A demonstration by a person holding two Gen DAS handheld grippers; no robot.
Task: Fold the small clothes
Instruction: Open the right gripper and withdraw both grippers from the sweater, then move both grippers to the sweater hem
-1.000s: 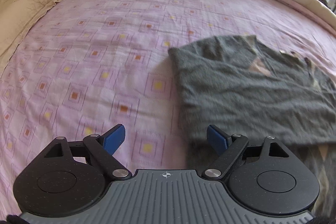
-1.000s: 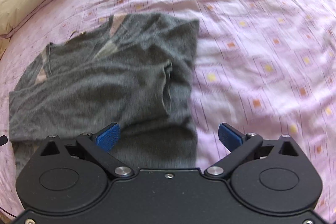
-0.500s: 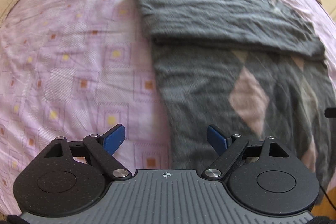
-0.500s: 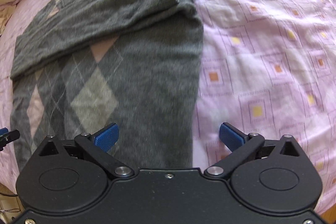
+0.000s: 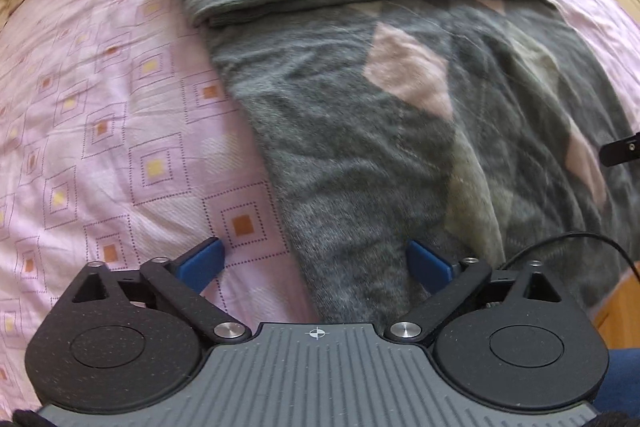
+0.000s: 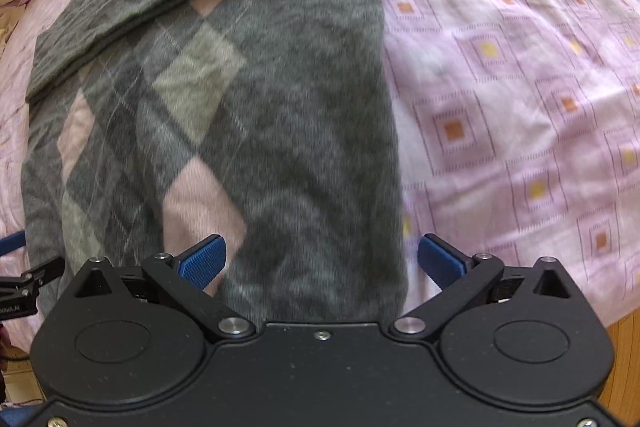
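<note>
A: What's on the big pink bed [image 5: 120, 107]?

B: A gray sweater [image 5: 380, 147] with diamonds. Its top part is folded down already.

A: And the hand-held grippers?

B: The left hand-held gripper [image 5: 316, 263] and right hand-held gripper [image 6: 320, 259] are both wide open, holding nothing, near the bottom edge.

A: What's next?

B: I think each one pinches a bottom corner and folds it up.
</note>
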